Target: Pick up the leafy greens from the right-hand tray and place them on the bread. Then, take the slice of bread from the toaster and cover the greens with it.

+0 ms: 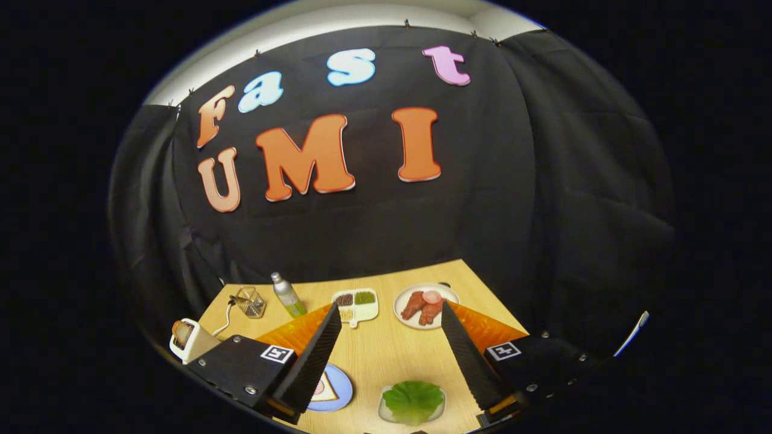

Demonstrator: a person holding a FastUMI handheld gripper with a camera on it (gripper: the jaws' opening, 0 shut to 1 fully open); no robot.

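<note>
The leafy greens (414, 399) lie on a small clear tray (383, 410) on the wooden table, low between my two fingers and nearer the right one. A slice of bread (323, 390) rests on a blue plate (341, 392) beside the left finger, partly hidden by it. The white toaster (192, 341) stands at the table's left edge with a browned slice of bread (181, 332) sticking out of its slot. My gripper (391, 311) is open and holds nothing, well above the table.
At the back of the table stand a silver bottle (287, 294), a wire holder (249, 302), a divided white dish of seasonings (356, 304) and a white plate with sausages and ham (426, 304). Black cloth walls close the booth behind and to the right.
</note>
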